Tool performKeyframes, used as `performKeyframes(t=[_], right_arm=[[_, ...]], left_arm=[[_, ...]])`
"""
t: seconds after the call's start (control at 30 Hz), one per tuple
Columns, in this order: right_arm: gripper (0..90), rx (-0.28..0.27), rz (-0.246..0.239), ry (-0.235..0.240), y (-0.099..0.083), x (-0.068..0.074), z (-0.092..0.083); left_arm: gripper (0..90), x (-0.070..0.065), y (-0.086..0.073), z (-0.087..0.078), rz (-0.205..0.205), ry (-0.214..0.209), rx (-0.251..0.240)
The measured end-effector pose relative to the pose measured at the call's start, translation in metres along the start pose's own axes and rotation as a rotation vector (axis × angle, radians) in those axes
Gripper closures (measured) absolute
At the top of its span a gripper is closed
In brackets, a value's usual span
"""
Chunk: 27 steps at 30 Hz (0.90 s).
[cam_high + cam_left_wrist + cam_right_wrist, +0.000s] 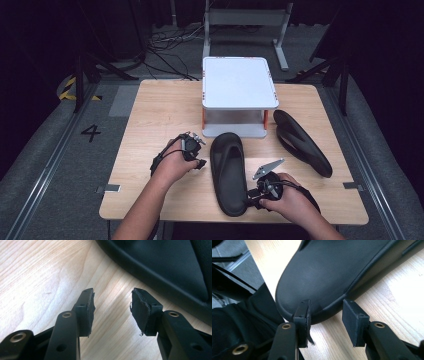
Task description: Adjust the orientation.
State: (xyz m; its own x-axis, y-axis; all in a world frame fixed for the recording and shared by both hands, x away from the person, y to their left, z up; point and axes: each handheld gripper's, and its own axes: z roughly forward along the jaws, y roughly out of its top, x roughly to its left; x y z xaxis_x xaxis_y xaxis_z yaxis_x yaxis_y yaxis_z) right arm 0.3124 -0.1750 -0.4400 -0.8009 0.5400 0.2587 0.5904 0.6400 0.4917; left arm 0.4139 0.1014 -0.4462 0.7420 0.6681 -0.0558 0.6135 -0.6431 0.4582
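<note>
One black slipper (pixel 228 170) lies flat on the wooden table (pixel 160 110), toe toward the white stand. A second black slipper (pixel 300 142) lies at an angle to its right. My left gripper (pixel 199 159) rests just left of the near slipper. In the left gripper view the left gripper (pixel 112 292) is open over bare wood, with the slipper's side (pixel 170 262) just beyond its right jaw. My right gripper (pixel 250 200) sits at the near slipper's heel. In the right gripper view the right gripper (pixel 327 303) stands open, the heel rim (pixel 329 267) at its tips, neither pad visibly pressing it.
A white two-level stand (pixel 239 82) sits at the table's far middle, close behind the slipper toes. The table's near edge runs just behind both hands. Bare wood lies to the left of the left hand.
</note>
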Motion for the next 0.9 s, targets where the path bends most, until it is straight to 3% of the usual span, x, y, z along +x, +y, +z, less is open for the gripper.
performKeyframes(t=[0.2,0.37,0.43,0.5,0.63,0.87,0.9], right_arm=[[58.4,-0.032,-0.002,0.008,0.002,0.003,0.000],[56.0,-0.080,0.036,0.064,0.002,0.002,-0.003],[55.8,-0.091,0.026,0.030,0.002,-0.001,-0.010],[55.8,-0.123,0.026,-0.037,0.002,-0.008,-0.021],[55.0,-0.173,0.049,-0.076,-0.003,-0.022,-0.041],[50.1,-0.266,0.079,-0.212,-0.011,-0.045,-0.079],[50.1,-0.266,0.079,-0.212,-0.011,-0.045,-0.079]], left_arm=[[51.5,0.001,-0.002,-0.002,0.002,0.000,-0.010],[50.5,-0.002,0.002,-0.001,0.016,-0.002,-0.021],[49.7,-0.003,0.002,-0.003,0.018,-0.001,-0.027],[49.1,-0.002,0.001,-0.006,0.017,0.004,-0.034],[45.7,0.004,-0.005,-0.012,0.009,0.010,-0.035],[37.8,0.015,-0.017,-0.022,-0.040,0.029,-0.046],[37.2,0.015,-0.017,-0.022,-0.040,0.029,-0.046]])
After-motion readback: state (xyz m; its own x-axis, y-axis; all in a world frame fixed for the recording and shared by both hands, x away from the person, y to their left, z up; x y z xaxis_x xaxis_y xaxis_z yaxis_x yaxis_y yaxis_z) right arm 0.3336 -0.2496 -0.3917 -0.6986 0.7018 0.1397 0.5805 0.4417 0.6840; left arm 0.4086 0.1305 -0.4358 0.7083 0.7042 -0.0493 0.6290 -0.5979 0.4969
